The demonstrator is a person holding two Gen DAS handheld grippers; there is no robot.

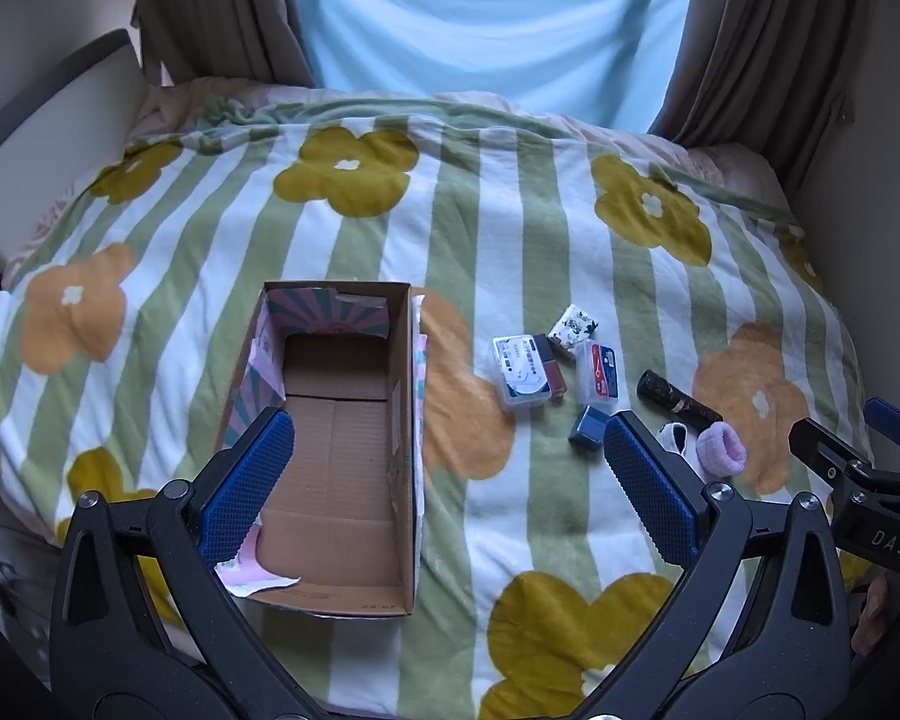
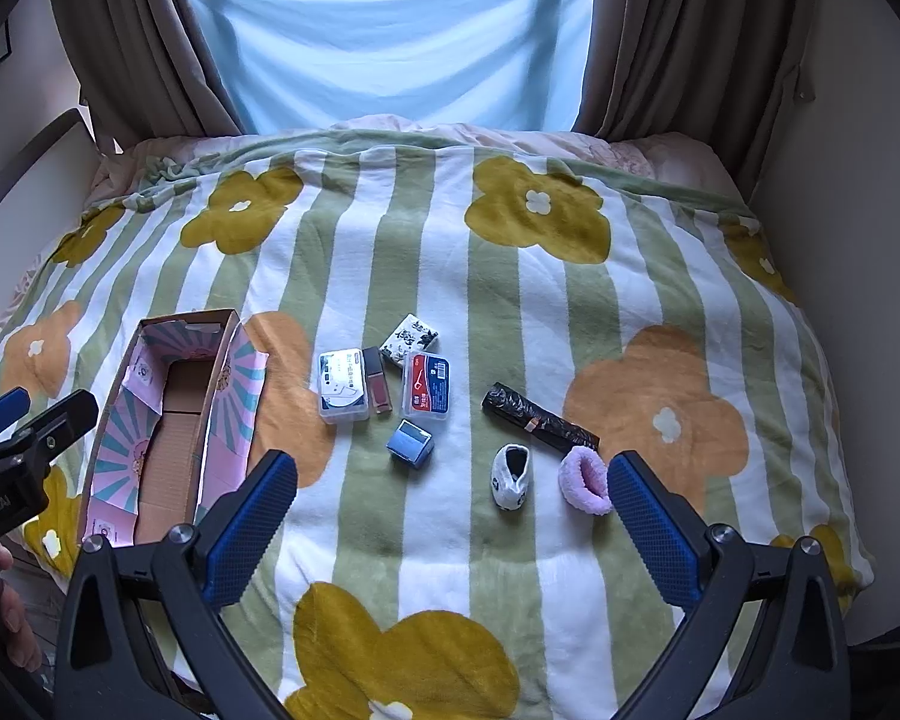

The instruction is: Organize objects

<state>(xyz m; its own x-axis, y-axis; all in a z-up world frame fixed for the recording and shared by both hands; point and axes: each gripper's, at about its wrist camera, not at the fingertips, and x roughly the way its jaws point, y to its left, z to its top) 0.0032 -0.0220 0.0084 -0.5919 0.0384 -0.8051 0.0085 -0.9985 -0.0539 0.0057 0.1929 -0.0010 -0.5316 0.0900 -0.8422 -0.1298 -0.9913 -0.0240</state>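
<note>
An open, empty cardboard box (image 1: 336, 450) (image 2: 168, 420) lies on the striped flower blanket, left. To its right lie small items: two clear plastic cases (image 2: 343, 387) (image 2: 429, 391), a lipstick (image 2: 378, 387), a patterned packet (image 2: 411, 336), a small blue box (image 2: 411, 443), a black tube (image 2: 537, 417), a white sock (image 2: 512, 474) and a pink sock (image 2: 585, 479). My left gripper (image 1: 447, 480) is open and empty above the box's right wall. My right gripper (image 2: 450, 510) is open and empty, just short of the socks.
The bed (image 2: 450, 252) fills both views, with a blue-curtained window (image 2: 390, 30) and brown drapes behind. A padded headboard (image 1: 48, 138) stands at the left. A wall (image 2: 840, 240) borders the bed's right side.
</note>
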